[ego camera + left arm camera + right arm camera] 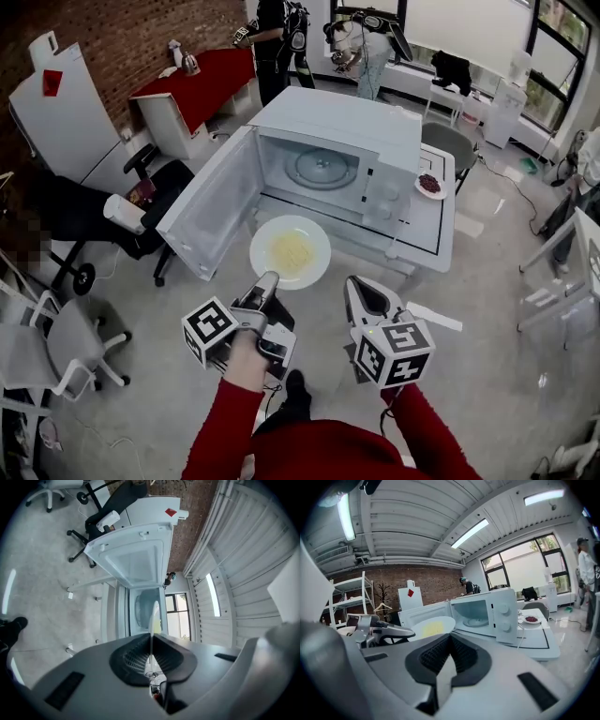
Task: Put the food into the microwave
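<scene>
While left hand-held gripper [269, 278] pinches plate [265, 236], right hand-held gripper [352, 283] closed empty, microwave [349, 120] open.

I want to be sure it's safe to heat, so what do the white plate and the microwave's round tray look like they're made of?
Plate: probably glazed ceramic, possibly melamine; it looks opaque white and smooth, with a thin rim. Round tray: likely clear glass; it looks greyish and see-through, with moulded rings.

Red sleeves [228, 422]; left gripper [270, 277] and right gripper [354, 283] grey, black-and-white marker cubes [208, 331].
</scene>
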Motion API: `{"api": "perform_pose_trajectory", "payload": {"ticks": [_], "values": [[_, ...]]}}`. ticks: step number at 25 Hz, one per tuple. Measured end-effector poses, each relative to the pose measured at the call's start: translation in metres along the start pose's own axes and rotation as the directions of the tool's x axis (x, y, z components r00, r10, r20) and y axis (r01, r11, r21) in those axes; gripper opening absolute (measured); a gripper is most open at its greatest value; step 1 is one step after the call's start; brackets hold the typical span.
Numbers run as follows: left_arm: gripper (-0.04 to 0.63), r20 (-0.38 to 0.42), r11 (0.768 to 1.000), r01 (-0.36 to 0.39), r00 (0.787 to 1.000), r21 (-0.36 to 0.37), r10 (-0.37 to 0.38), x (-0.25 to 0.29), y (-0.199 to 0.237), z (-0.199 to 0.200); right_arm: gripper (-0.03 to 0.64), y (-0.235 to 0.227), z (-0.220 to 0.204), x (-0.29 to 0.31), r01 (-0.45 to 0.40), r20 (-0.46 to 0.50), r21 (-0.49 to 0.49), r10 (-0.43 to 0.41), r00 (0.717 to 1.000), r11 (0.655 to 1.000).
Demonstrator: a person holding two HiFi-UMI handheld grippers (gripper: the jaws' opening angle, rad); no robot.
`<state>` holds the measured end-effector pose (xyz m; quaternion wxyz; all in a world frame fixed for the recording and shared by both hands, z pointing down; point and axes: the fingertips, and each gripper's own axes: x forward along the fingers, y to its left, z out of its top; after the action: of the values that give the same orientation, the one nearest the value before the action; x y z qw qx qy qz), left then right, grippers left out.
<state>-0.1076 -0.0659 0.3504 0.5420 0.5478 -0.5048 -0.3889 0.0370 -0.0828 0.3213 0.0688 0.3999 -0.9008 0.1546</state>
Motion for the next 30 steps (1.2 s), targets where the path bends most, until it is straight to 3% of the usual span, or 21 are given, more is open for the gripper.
{"api": "perform_pose_trajectory", "payload": {"ticks": [19, 30], "values": [[0.02, -0.173, 0.999, 0.002, 0.985, 0.052, 0.008, 0.144, 0.012, 0.056, 0.014, -0.041, 0.002, 0.124, 0.155, -0.075, 0.016, -0.154, 0.985, 0.988], [0.02, -0.185, 0.998, -0.006, 0.983, 0.069, 0.019, 0.191, 0.032, 0.061, 0.014, -0.081, 0.0, 0.16, 0.214, -0.107, -0.004, -0.214, 0.971, 0.977]]}}
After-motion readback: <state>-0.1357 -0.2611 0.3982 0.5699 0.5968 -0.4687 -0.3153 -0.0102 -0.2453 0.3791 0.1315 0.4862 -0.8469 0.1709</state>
